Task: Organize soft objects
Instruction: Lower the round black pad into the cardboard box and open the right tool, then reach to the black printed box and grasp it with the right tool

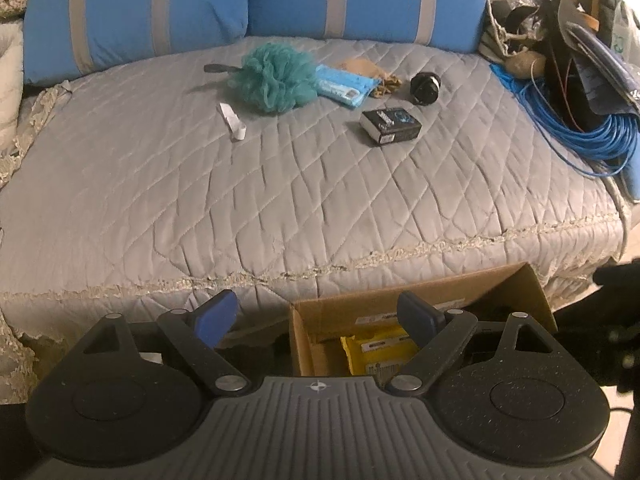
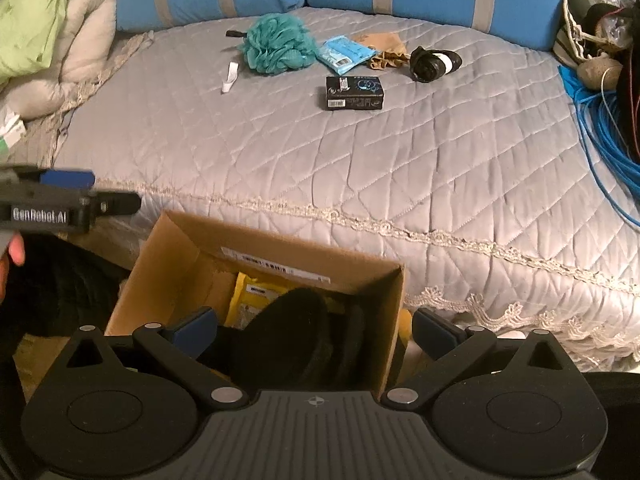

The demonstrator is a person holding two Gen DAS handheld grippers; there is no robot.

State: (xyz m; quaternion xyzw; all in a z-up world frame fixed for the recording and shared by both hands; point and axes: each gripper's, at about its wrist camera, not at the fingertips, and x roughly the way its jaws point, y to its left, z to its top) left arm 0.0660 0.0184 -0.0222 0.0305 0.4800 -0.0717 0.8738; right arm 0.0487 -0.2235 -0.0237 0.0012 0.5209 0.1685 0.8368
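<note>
Left gripper (image 2: 70,194) at left edge marked "GenRobot.AI", jaws released; right gripper (image 2: 314,330) released above cardboard box (image 2: 176,248), lower centre; teal loofah (image 2: 276,44) upper centre

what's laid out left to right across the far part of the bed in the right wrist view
white strip → teal bath pouf → blue packet → tan cloth pouch → black rolled bundle → blue cable coil
</note>
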